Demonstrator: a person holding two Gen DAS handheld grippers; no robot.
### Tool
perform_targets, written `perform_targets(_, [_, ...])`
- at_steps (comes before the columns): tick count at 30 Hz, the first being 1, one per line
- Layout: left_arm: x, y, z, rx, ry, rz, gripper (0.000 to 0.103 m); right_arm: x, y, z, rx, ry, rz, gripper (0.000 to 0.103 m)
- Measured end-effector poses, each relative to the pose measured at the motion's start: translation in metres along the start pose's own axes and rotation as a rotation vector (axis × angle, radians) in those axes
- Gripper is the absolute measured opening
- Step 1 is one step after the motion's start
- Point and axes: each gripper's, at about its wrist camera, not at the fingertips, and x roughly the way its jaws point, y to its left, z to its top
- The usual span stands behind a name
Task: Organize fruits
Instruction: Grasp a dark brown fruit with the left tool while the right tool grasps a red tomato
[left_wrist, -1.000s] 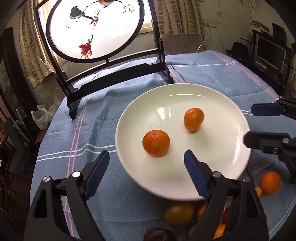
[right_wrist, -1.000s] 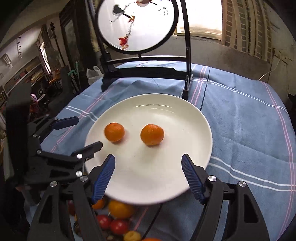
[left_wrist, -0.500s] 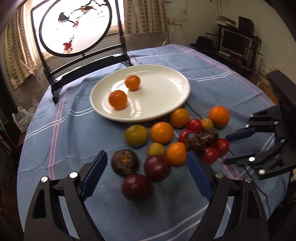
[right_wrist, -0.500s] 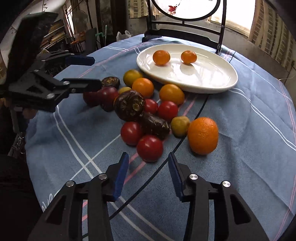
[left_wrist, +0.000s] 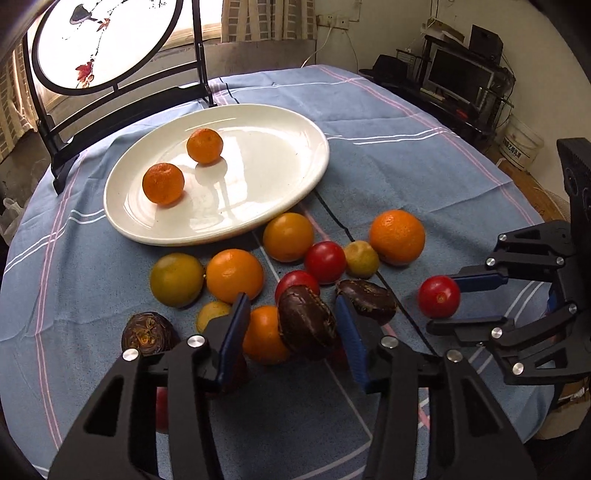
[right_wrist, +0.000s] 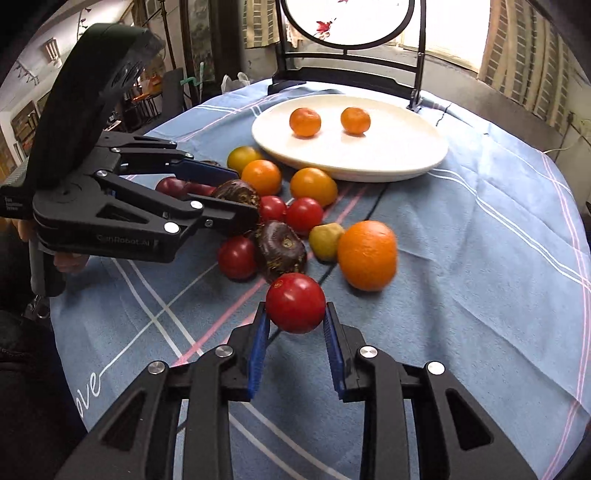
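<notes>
Blue striped cloth (left_wrist: 406, 177) covers the round table, with a round painted screen (left_wrist: 107, 40) on a black stand at the back and a desk with a monitor (left_wrist: 458, 77) off to the far right of the room. Going left to right: the white plate (left_wrist: 280, 195) sits toward the back left with two small oranges (left_wrist: 163, 183) on it, side by side and not touching. Just in front of the plate is the loose pile on the cloth: a yellow-green fruit (left_wrist: 176, 279), a couple more oranges, red tomatoes, a few dark wrinkly purple ones, and a big orange (left_wrist: 397, 237) at the right edge of the bunch. The left gripper (left_wrist: 291, 332) has just been closing, and its blue pads sit either side of a dark purple fruit (left_wrist: 306, 325) with an orange right behind it; from the other camera the fingers look clamped on that dark fruit, so I'd call it grasped. Over to the right, the right gripper (right_wrist: 295, 325) has just been closing too and it's pinching a red tomato (right_wrist: 295, 302), pads pressed on both sides, a bit apart from the rest of the pile, near the big orange.
</notes>
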Motion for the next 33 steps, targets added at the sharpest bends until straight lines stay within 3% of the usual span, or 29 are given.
perform_targets(2, [-0.008, -0.004, 0.000, 0.015, -0.020, -0.016, 0.024, -0.003, -0.002, -0.001, 0.009, -0.012, -0.008, 0.029])
perform_targets(4, [-0.016, -0.003, 0.002, 0.014, -0.028, -0.029, 0.024, -0.007, -0.005, 0.001, 0.018, -0.030, -0.009, 0.029])
perform_targets(9, [-0.037, 0.015, 0.006, -0.016, -0.080, -0.020, 0.024, -0.019, -0.004, 0.009, 0.009, -0.072, -0.009, 0.029])
perform_targets(14, [-0.031, 0.020, -0.001, -0.026, -0.033, -0.051, 0.027, -0.018, 0.001, 0.011, -0.006, -0.069, -0.004, 0.029])
perform_targets(18, [-0.028, 0.015, -0.008, -0.013, -0.041, -0.060, 0.030, -0.014, 0.002, 0.010, 0.000, -0.063, 0.000, 0.029])
perform_targets(25, [-0.018, 0.003, -0.022, 0.040, -0.024, -0.015, 0.033, -0.012, 0.003, 0.009, 0.000, -0.059, 0.014, 0.029])
perform_targets(30, [-0.041, 0.004, -0.034, 0.046, -0.049, -0.031, 0.034, -0.010, 0.003, 0.006, 0.005, -0.055, 0.022, 0.029])
perform_targets(33, [-0.065, 0.023, -0.048, 0.004, -0.083, -0.027, 0.043, -0.014, 0.005, 0.002, 0.003, -0.061, 0.031, 0.029])
